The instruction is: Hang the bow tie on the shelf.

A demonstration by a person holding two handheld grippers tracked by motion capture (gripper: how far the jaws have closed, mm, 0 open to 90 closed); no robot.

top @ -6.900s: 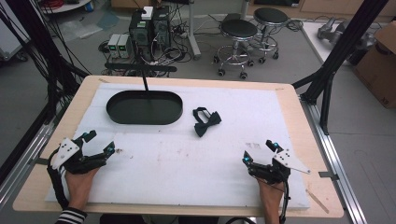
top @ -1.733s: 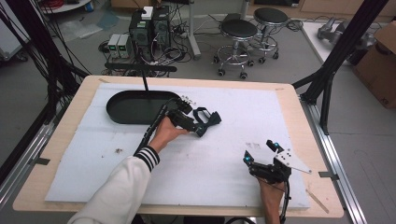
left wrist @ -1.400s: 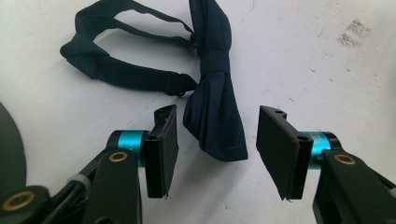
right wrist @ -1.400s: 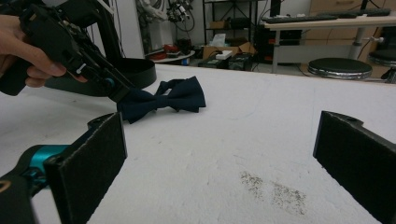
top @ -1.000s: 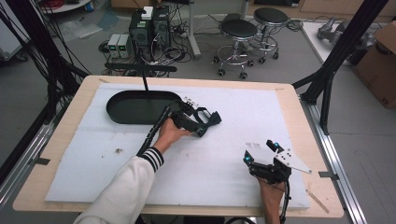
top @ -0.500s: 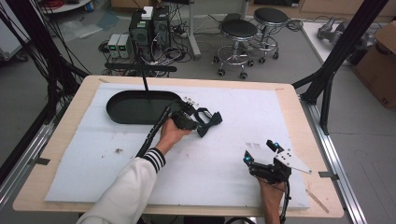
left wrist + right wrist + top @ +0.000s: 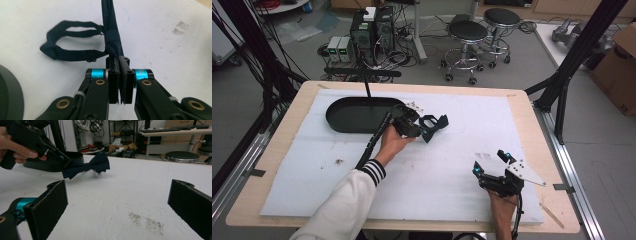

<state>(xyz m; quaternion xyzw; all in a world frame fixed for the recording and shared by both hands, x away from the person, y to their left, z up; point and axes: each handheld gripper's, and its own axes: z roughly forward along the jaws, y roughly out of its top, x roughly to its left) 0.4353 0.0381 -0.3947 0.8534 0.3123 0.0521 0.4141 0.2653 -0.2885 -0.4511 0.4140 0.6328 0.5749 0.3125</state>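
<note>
A dark navy bow tie (image 7: 435, 123) with its strap lies right of the black oval tray (image 7: 343, 116), near the middle of the white mat. My left gripper (image 7: 419, 131) is shut on it. In the left gripper view the pads (image 7: 114, 77) pinch one wing of the bow tie (image 7: 113, 37), and the strap loop (image 7: 72, 53) trails to the left. The right gripper view shows the bow tie (image 7: 92, 166) held just above the mat by the left gripper (image 7: 63, 160). My right gripper (image 7: 490, 162) rests open at the front right, with nothing between its wide-set jaws (image 7: 117, 195).
The tray's rim (image 7: 7, 95) lies close to the left gripper, and its far side (image 7: 75, 156) stands behind the bow tie. Dark smudges (image 7: 484, 156) mark the mat by the right gripper. Stools (image 7: 467, 35) and electronics (image 7: 372, 27) stand beyond the table.
The left hand has come from the front left corner to the bow tie, and its jaws have closed on it. The right gripper has stayed where it was.
</note>
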